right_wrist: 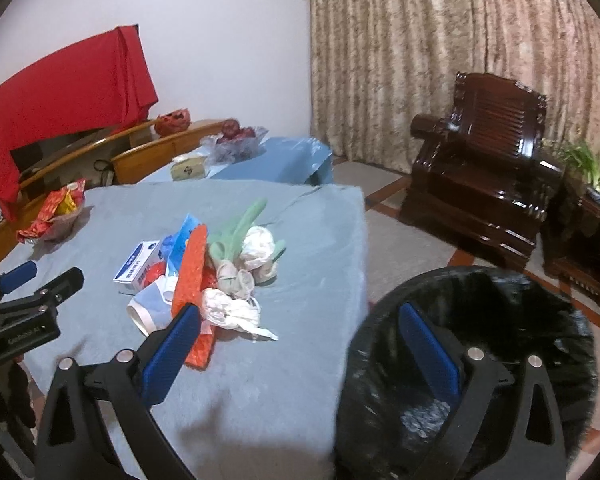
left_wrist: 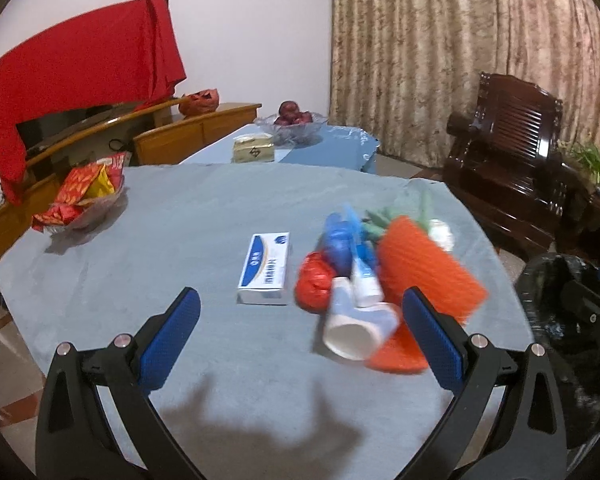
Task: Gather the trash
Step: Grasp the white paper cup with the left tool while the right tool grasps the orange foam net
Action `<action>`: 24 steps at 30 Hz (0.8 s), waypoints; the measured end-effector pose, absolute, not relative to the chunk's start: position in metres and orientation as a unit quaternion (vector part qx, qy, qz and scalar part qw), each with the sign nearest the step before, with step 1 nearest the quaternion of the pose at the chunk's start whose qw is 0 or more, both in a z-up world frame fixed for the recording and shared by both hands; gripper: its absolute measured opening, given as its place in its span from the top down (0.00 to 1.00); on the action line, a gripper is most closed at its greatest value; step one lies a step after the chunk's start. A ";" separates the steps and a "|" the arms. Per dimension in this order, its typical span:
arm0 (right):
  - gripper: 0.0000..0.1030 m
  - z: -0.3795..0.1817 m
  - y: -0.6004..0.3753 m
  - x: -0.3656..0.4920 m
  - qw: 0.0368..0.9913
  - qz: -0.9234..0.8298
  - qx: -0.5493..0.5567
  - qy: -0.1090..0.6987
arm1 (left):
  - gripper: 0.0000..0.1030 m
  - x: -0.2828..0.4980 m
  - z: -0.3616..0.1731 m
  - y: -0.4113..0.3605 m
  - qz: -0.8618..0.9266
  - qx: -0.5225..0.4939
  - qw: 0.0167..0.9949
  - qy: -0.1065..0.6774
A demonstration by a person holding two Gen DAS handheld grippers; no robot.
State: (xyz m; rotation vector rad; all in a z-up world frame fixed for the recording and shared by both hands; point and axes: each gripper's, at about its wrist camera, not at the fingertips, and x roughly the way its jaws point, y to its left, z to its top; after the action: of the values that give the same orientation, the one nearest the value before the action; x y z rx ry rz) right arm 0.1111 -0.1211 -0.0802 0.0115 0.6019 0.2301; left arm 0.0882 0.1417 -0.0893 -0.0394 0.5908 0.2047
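Blue-padded, the left gripper [left_wrist: 300, 312] hangs with jaws spread wide and empty above the grey tablecloth [left_wrist: 180, 208]; ahead lie a white box [left_wrist: 265, 269], a paper cup [left_wrist: 354, 330] and orange netting [left_wrist: 424, 268]. Right gripper [right_wrist: 300, 324] — jaws likewise wide, holding nothing — straddles the table edge and the black-lined bin [right_wrist: 500, 304], with crumpled tissue [right_wrist: 230, 310] just ahead.

Orange mesh sleeve [left_wrist: 424, 268], red bag [left_wrist: 314, 282], black bin liner [right_wrist: 500, 320].

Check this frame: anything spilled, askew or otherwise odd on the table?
Yes: a jumbled litter pile sits mid-table, with a paper cup on its side, crumpled tissues and orange netting. The white box beside it lies flat. Nothing is spilled.
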 end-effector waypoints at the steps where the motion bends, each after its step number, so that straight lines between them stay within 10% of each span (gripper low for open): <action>1: 0.06 -0.083 -0.116 0.116 0.947 0.118 0.007 0.300 | 0.05 0.093 -0.092 0.148 0.103 -0.023 0.950 0.293; 24: 0.17 -0.131 -0.098 0.156 0.933 0.115 -0.020 0.340 | 0.09 0.155 -0.165 0.132 0.036 -0.020 0.927 0.374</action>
State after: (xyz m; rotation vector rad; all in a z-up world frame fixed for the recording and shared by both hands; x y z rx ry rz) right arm 0.1556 -0.0975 -0.1314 -0.0414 0.6958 0.2347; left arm 0.1550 0.1317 -0.1646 -0.0415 0.7665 0.0740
